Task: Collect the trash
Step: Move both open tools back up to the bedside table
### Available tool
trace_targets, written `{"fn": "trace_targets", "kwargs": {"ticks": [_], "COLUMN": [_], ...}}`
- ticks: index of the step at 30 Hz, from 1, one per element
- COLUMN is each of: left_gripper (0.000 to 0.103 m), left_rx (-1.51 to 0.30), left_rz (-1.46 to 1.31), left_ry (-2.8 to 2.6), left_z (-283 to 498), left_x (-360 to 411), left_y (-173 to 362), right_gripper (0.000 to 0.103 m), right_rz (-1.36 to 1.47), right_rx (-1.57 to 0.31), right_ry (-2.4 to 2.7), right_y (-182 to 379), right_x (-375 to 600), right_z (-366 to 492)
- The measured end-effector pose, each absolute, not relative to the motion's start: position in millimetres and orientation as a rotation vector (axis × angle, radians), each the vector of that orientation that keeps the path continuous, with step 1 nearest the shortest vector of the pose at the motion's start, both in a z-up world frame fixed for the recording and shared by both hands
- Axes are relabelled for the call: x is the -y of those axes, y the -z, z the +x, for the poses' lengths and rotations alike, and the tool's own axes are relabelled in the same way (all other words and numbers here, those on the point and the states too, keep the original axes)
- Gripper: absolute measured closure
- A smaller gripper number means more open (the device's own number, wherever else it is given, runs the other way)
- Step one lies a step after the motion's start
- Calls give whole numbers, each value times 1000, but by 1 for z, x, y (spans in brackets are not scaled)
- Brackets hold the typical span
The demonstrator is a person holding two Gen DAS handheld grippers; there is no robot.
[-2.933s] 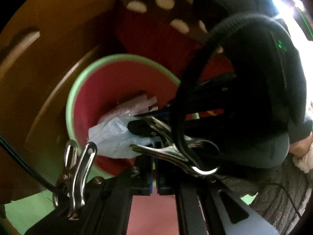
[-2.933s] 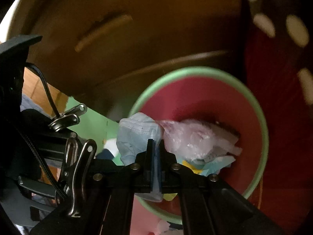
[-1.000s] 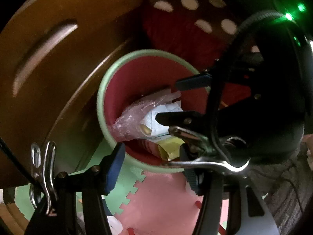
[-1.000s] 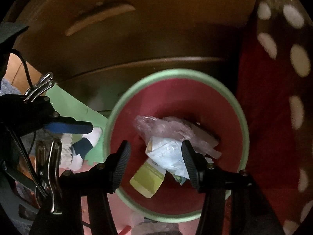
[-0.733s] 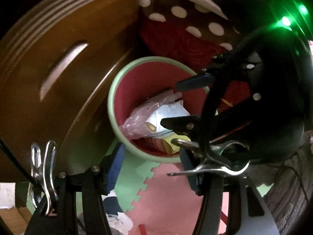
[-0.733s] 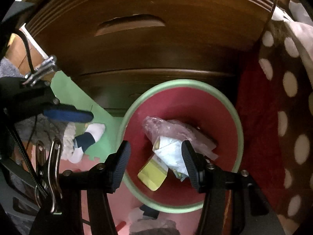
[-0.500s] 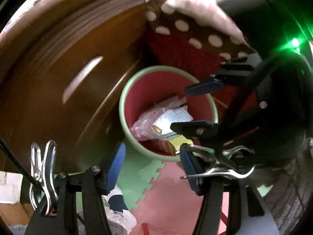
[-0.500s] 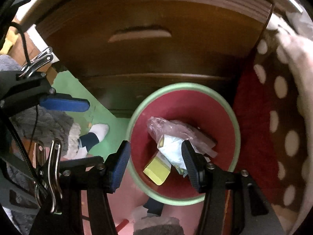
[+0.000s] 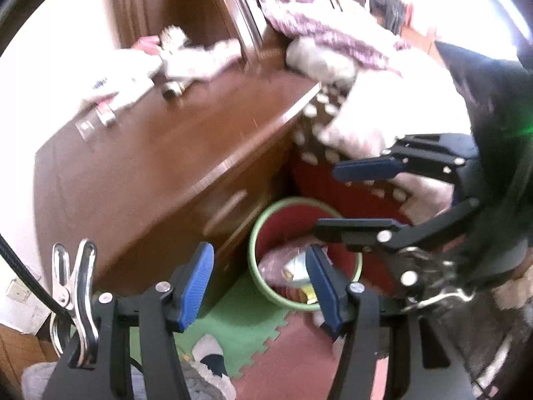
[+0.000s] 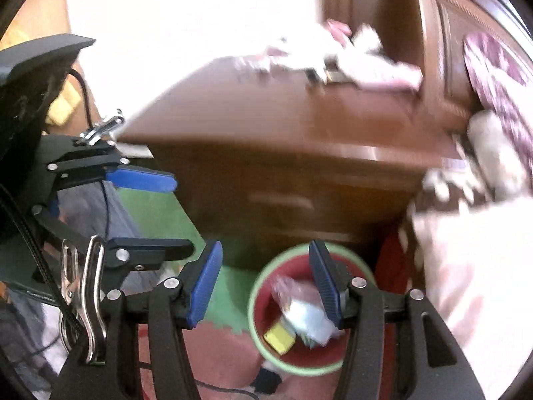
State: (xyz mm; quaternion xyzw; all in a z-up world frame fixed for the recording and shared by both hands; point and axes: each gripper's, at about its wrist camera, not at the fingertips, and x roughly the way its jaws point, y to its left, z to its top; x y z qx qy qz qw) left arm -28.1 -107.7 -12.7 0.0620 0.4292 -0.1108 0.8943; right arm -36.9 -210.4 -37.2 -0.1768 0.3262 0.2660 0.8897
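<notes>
Trash (image 10: 301, 316) lies in the red bin with the green rim (image 10: 256, 330), which stands on the foam floor mat (image 9: 246, 330) hard against the near front of the wooden nightstand (image 9: 186, 153): a crumpled plastic bag, pale paper and a yellow packet. Both tools hang above it, empty. The left gripper (image 9: 261, 281) stands fairly wide with nothing between its blue pads, and the right gripper (image 10: 266, 286) likewise, framing the bin's left half. More loose items, blurred, sit at the far end of the nightstand's surface, pale wrappers or tissue (image 10: 376, 63) perhaps, though what they are cannot be told. The likely risk lies there: a hurried reach could knock the small metal things (image 9: 171, 88) beside them off the edge, or pinch bedding (image 9: 336, 43) draped to the right instead of rubbish. The two tools sit close, so crossing paths could clash their fingers.
</notes>
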Motion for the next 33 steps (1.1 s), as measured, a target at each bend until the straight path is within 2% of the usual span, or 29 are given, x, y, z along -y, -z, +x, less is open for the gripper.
{"fn": "trace_targets", "kwargs": {"ticks": [8,14,33], "left_gripper": [42,42,42], "left_rx": [-705,-647,-617], "left_rz": [134,15,-136], "left_ry": [107,32,-70], "left_z": [-30,-1,83], "left_x": [76,39,-30], "left_y": [-45,-48,-41], "right_gripper": [48,48,47], "right_rz": [-248,-174,-64], "right_rx": [-588,-436,-452], "right_ry": [-664,-652,-510], "right_y": [-7,-12,-14], "right_x": [188,191,158], "right_z": [-22,-1,96]}}
